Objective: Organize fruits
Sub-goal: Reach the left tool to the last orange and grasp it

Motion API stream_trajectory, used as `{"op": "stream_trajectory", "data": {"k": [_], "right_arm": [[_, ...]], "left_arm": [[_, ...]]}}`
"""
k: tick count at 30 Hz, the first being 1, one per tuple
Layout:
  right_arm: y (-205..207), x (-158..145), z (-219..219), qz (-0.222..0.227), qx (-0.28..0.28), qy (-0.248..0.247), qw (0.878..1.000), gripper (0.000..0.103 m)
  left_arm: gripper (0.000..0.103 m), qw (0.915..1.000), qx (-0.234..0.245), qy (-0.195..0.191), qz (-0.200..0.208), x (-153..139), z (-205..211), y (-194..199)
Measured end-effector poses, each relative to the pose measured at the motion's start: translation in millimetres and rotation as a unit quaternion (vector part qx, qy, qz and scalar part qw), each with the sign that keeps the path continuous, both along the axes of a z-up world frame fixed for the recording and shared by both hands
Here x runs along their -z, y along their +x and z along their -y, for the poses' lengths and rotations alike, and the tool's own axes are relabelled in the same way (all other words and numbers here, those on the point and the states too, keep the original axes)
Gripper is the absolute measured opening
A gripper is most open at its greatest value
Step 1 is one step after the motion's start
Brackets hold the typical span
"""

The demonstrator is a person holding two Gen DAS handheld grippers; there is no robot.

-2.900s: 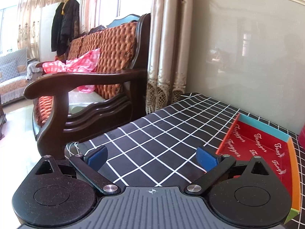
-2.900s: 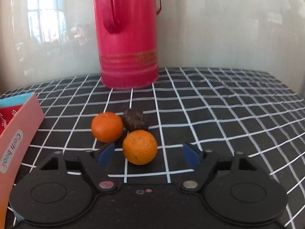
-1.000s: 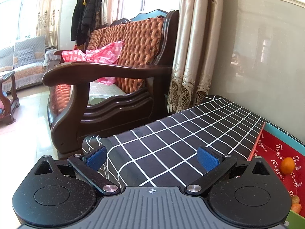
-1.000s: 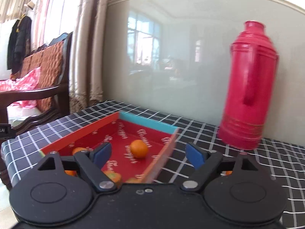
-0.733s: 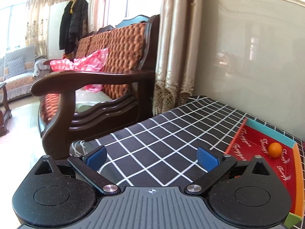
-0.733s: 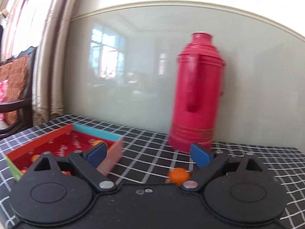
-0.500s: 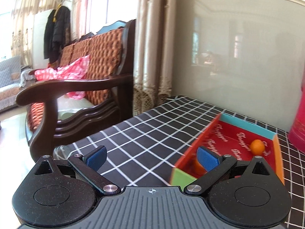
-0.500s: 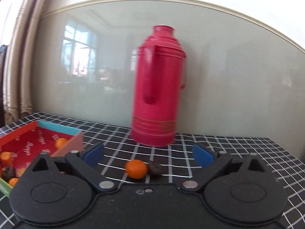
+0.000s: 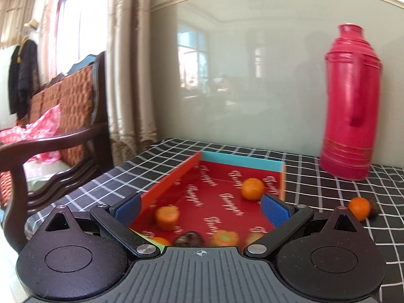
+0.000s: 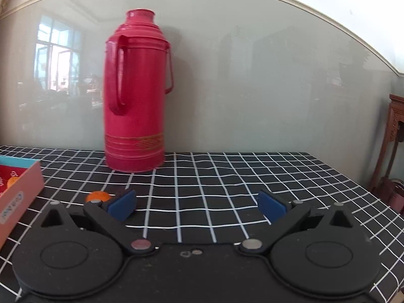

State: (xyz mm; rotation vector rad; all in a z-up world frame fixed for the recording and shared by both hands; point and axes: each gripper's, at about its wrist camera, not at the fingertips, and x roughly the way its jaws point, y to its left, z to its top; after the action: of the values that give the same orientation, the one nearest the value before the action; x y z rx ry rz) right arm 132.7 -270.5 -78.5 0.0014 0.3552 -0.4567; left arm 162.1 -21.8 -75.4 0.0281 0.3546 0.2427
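A red cardboard box (image 9: 176, 179) lies on the black checked tablecloth (image 9: 328, 184). It holds an orange (image 9: 252, 188) near its far end, several oranges and a dark fruit (image 9: 189, 238) near its front. My left gripper (image 9: 200, 208) is open and empty, hovering over the box's near end. One orange (image 9: 358, 208) and a dark fruit (image 9: 373, 210) lie on the cloth right of the box. My right gripper (image 10: 197, 204) is open and empty over the cloth; that orange (image 10: 97, 196) peeks out behind its left finger. The box's corner (image 10: 20, 192) shows at left.
A tall red thermos (image 10: 135, 116) (image 9: 352, 106) stands at the back by the grey wall. A wooden sofa (image 9: 58, 136) and curtains stand off the table's left edge. A carved wooden stand (image 10: 394, 156) is past the table's right edge.
Both grippers have swung to the right. The left now looks over the box instead of the sofa. The right has turned off the box to the thermos. Both stayed open.
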Motion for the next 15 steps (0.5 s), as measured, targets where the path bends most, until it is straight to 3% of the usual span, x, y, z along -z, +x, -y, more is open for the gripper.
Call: {"op": "stream_trajectory", "data": {"k": [5, 11, 15], "right_arm": [[-6.7, 1.4, 16.7, -0.002, 0.023, 0.007, 1.000, 0.097], [-13.7, 4.1, 37.5, -0.003, 0.044, 0.017, 0.999, 0.097], [-19.0, 4.7, 49.2, -0.001, 0.052, 0.027, 0.998, 0.097]], "left_arm": [[0.100, 0.9981, 0.056, 0.023, -0.004, 4.0, 38.5, 1.5], [0.100, 0.9902, 0.129, 0.048, -0.025, 12.6, 84.2, 12.5], [0.100, 0.9825, 0.177, 0.038, -0.043, 14.0, 109.7, 26.8]]}}
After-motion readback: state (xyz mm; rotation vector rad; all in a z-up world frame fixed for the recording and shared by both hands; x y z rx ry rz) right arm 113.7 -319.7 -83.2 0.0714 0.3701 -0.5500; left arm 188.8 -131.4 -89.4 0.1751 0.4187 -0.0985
